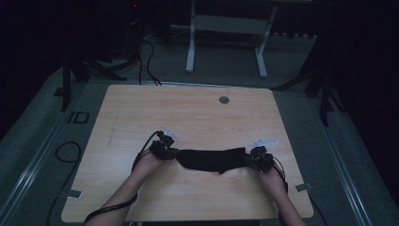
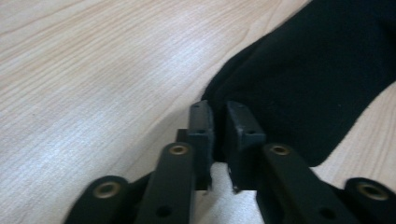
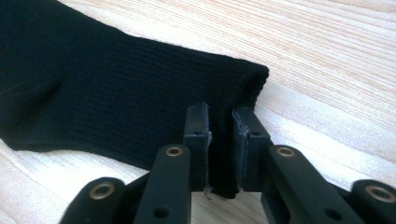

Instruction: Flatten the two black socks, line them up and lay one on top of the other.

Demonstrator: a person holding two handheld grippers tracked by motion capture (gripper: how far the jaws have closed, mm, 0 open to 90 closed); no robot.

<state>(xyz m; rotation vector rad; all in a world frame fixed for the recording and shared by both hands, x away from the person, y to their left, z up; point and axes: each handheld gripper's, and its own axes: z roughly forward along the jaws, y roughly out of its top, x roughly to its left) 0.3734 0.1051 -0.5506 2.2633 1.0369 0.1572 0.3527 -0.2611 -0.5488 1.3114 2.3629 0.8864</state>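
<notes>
A black sock lies stretched left to right on the wooden table, near its front edge. My left gripper is shut on the sock's left end; in the left gripper view the dark fabric runs into the narrow gap between the jaws of that gripper. My right gripper is shut on the sock's right end, the ribbed cuff, which is pinched between the jaws of this gripper. A hand holds each gripper from the bottom of the high view.
A small round grommet sits near the table's far edge. Beyond the table stands a white desk frame on the floor. Cables lie on the floor at the left. The room around is dark.
</notes>
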